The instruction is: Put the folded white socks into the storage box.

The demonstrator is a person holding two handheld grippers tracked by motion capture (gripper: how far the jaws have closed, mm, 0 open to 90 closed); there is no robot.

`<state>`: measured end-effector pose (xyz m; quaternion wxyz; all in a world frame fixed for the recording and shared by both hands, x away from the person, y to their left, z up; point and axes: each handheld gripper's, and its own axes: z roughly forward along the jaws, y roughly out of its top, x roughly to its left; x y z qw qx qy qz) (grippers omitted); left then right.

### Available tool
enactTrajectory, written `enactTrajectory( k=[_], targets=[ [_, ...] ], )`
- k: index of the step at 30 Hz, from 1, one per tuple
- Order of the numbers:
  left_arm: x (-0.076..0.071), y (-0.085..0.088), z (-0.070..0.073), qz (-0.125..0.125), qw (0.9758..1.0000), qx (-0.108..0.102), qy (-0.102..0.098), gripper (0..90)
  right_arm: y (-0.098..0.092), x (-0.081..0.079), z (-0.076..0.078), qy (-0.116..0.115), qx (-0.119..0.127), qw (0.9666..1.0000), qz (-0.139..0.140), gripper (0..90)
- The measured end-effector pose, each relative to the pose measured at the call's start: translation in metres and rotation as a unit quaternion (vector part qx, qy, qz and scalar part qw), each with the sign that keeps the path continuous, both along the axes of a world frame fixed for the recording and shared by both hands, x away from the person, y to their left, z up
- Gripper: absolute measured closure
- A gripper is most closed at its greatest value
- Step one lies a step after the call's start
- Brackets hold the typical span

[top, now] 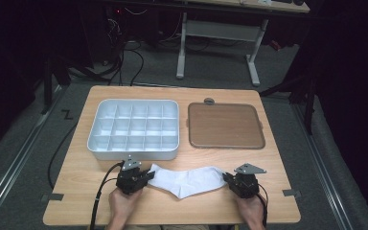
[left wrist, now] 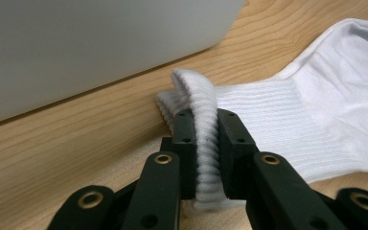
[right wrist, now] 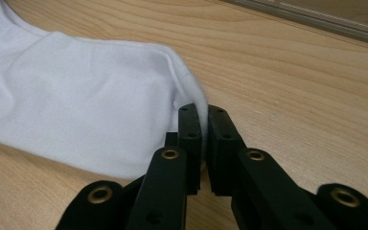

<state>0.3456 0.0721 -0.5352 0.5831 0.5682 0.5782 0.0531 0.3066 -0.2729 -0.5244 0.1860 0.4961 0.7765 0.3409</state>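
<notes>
A white sock lies flat on the wooden table, close to the person's edge. It is stretched out between the two grippers. The ribbed cuff end points to the left and the toe end points to the right.

The left gripper is squeezed tight on the cuff. In the left gripper view the ribbed cloth is bunched up and stands between the two black jaws. The right gripper pinches the rim of the toe end, with just a thin bit of cloth caught between its jaws. So both tools are closed on the sock, one at each end.

The sock looks soft, light and floppy. It will bend and sag in the middle if it is lifted. It will not break. The thick cuff is a good place to hold, because the ribs give the jaws something to bite. The toe hold is on a thin edge, so it could slip out if pulled hard.

Behind the sock, on the left, sits a pale tray with many small boxes inside. Beside it, on the right, lies a flat brown lid.
</notes>
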Motion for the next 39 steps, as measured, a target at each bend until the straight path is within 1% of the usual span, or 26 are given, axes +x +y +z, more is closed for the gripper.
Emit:
enactTrajectory(
  k=[4,6,9,10,12,15,17,18,20,21,23,24,27,29,30,31,32,35,39],
  targets=[
    [0.001,0.002,0.001,0.005,1.0,0.002,0.0,77.6,0.002,0.001,0.0,0.0,-0.002,1.0,0.002,85.4],
    [0.001,0.003,0.001,0.01,0.9999,0.002,-0.001,74.9,0.002,0.002,0.0,0.0,-0.002,1.0,0.002,84.4],
    [0.001,0.006,0.004,0.013,0.9999,-0.002,-0.001,63.7,0.003,0.002,0.0,0.001,-0.001,1.0,0.0,78.0],
    [0.001,0.008,0.005,0.015,0.9999,0.0,-0.004,59.4,0.002,0.003,0.001,-0.002,0.0,1.0,0.0,76.1],
    [-0.001,0.01,0.008,0.022,0.9997,-0.004,-0.006,52.5,0.002,0.002,0.003,-0.008,0.001,1.0,-0.001,71.4],
    [-0.002,0.013,0.01,0.024,0.9997,0.002,0.003,46.0,0.002,0.0,0.008,-0.025,0.003,0.9997,-0.006,66.5],
    [-0.003,0.012,0.009,0.027,0.9996,0.007,0.007,44.2,0.003,-0.002,0.013,-0.037,0.008,0.9993,-0.007,64.9],
    [-0.004,0.012,0.009,0.028,0.9995,0.011,0.011,43.7,0.003,-0.003,0.015,-0.039,0.01,0.9992,-0.008,64.4],
    [-0.005,0.011,0.007,0.031,0.9992,0.016,0.022,42.3,0.007,-0.005,0.022,-0.048,0.009,0.9988,-0.002,64.0],
    [-0.005,0.01,0.006,0.032,0.999,0.015,0.027,42.3,0.011,-0.006,0.025,-0.055,0.006,0.9985,0.003,64.1],
    [-0.005,0.01,0.005,0.031,0.9989,0.018,0.031,42.0,0.013,-0.007,0.027,-0.059,0.005,0.9982,0.008,64.2],
    [-0.006,0.009,0.004,0.033,0.9988,0.013,0.034,42.0,0.021,-0.01,0.032,-0.065,0.01,0.9976,0.023,66.3],
    [-0.006,0.008,0.005,0.038,0.9985,0.012,0.037,42.1,0.034,-0.011,0.033,-0.062,0.014,0.9969,0.047,70.5],
    [-0.007,0.008,0.005,0.039,0.9985,0.012,0.037,42.6,0.045,-0.011,0.031,-0.053,0.019,0.9962,0.067,73.6],
    [-0.009,0.006,0.005,0.038,0.9985,0.015,0.037,43.3,0.052,-0.011,0.029,-0.05,0.019,0.9954,0.079,75.0],
    [-0.01,0.006,0.004,0.037,0.9985,0.02,0.035,43.6,0.057,-0.011,0.027,-0.048,0.019,0.9949,0.086,75.8],
    [-0.011,0.006,0.005,0.037,0.9985,0.021,0.035,44.6,0.064,-0.011,0.025,-0.045,0.02,0.9941,0.097,76.6],
    [-0.012,0.005,0.005,0.037,0.9984,0.022,0.036,47.0,0.08,-0.01,0.02,-0.036,0.025,0.9922,0.117,78.1],
    [-0.013,0.005,0.004,0.036,0.9985,0.021,0.036,52.5,0.099,-0.008,0.014,-0.027,0.023,0.9897,0.139,79.1]
  ],
)
